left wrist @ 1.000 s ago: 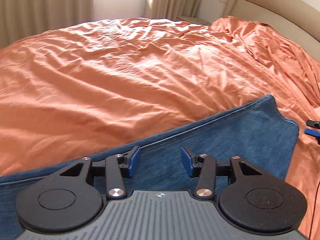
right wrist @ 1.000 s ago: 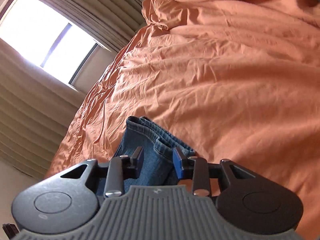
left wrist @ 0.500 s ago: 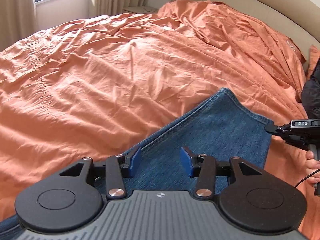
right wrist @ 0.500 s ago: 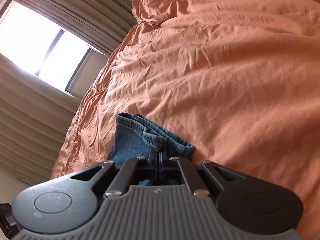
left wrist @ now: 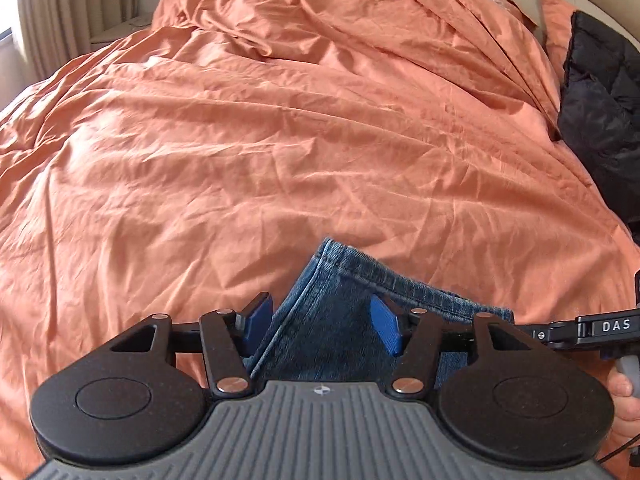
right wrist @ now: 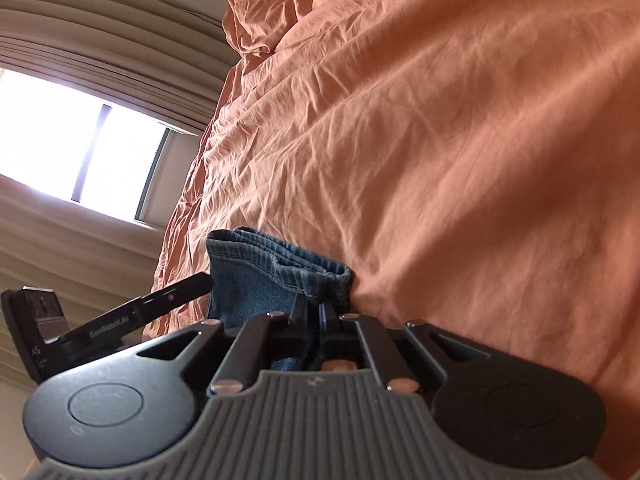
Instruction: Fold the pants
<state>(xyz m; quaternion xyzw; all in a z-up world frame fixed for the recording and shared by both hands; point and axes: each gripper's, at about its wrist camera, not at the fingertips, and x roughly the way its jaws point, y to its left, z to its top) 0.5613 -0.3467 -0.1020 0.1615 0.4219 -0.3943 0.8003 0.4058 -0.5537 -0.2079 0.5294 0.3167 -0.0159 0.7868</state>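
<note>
One pair of blue jeans (left wrist: 332, 320) lies on the bed's orange sheet (left wrist: 280, 140). The left tool (left wrist: 320, 322) is opening, its two blue pads straddling the denim corner without pressing it. The right tool (right wrist: 314, 314) is clenched on the jeans' hem; one black jacket (left wrist: 600, 120) lies at the bed's edge.

White capitals "DAS" stand on a black bar (left wrist: 600, 326) at the right edge of the left wrist view, part of the other tool. In the right wrist view, at the lower left of the frame, a black arm (right wrist: 120, 322) of the other tool bears pale lettering too blurred to read, and the block (right wrist: 36, 352) beside it shows "AS", the start cut off. Nothing else is legible.
</note>
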